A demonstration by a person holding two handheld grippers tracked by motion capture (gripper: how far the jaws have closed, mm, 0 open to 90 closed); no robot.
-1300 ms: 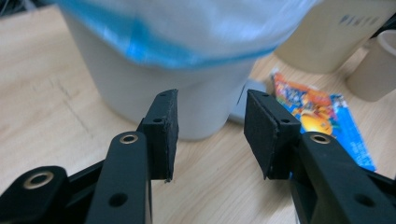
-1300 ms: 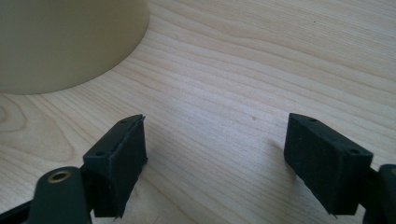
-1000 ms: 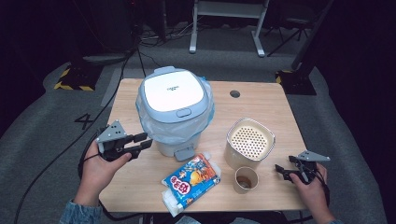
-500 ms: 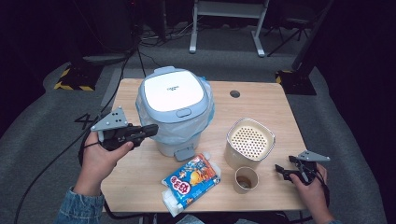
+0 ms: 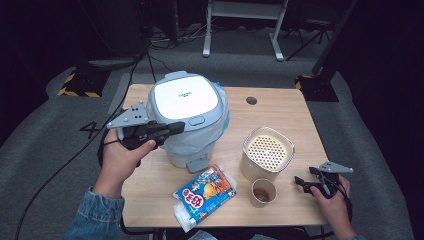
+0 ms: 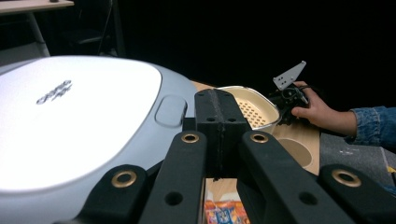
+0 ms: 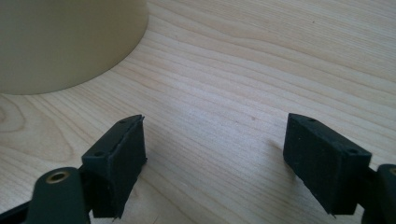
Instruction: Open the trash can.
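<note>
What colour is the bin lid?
White with a pale blue rim, clearest in the high view: bin lid.

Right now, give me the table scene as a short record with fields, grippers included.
left gripper: shut, nothing between the jaws, raised beside the bin lid
right gripper: open, low over the table, holds nothing
bin: white lid closed, bag lining it
snack bag: lying flat at the front edge
paper cup: upright
perforated container: behind the cup

White-lidded bin (image 5: 186, 98), lid shut, bag-lined, upright at table's back left.
</note>
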